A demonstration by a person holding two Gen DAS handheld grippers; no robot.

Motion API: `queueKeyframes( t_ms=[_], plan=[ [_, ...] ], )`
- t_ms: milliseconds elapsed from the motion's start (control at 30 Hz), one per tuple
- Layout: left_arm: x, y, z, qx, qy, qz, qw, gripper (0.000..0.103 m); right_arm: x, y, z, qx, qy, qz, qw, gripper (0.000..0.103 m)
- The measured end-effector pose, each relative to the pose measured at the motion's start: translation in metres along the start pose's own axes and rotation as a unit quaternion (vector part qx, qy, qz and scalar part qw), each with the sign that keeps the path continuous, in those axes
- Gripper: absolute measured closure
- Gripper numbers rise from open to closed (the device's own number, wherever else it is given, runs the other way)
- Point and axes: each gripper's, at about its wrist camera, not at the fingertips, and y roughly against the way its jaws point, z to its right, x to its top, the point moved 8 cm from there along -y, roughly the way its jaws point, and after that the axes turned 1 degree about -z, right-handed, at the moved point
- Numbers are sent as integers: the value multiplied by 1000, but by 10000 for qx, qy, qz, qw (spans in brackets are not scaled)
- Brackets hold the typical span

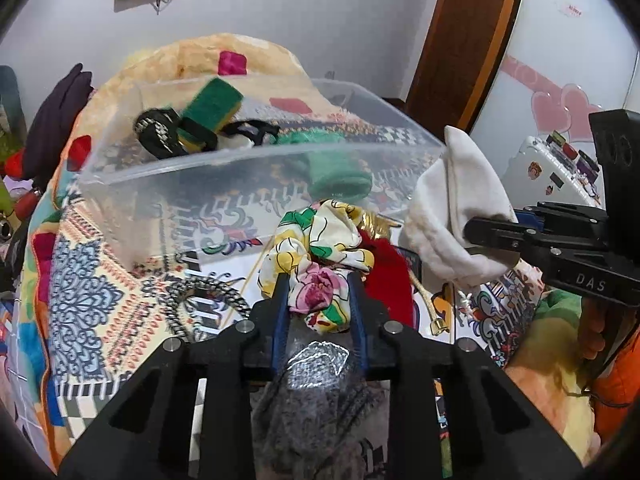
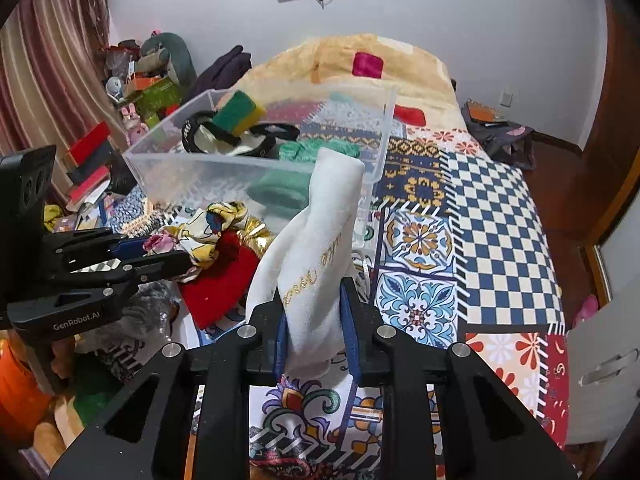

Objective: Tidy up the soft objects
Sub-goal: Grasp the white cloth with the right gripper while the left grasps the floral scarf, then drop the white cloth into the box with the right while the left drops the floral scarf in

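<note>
Left gripper [image 1: 320,300] sits low over the patchwork bedspread [image 2: 500,216], jaws pinched on a floral scrunchie [image 1: 316,256]. Right gripper [image 2: 316,320] is raised alongside, clamped on a white cloth pouch [image 2: 316,240] with gold script, which stands upright between its fingers. Just past them, a red fabric piece [image 2: 224,280] and gold trim lie on the bed. Beyond sits the clear plastic bin [image 1: 192,176], already holding a green-yellow sponge [image 1: 214,104], black straps and a green knit band [image 1: 340,176].
</note>
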Motion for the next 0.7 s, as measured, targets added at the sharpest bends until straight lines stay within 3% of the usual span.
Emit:
queueKeyframes(
  t_ms=[367, 700],
  plan=[
    [21, 48, -10, -106, 164, 574, 9982, 77, 29, 39, -11, -5, 135, 611, 9980, 82],
    [69, 78, -16, 105, 110, 1213, 9925, 79, 80, 52, -21, -140, 318, 1217, 9920, 82]
  ],
)
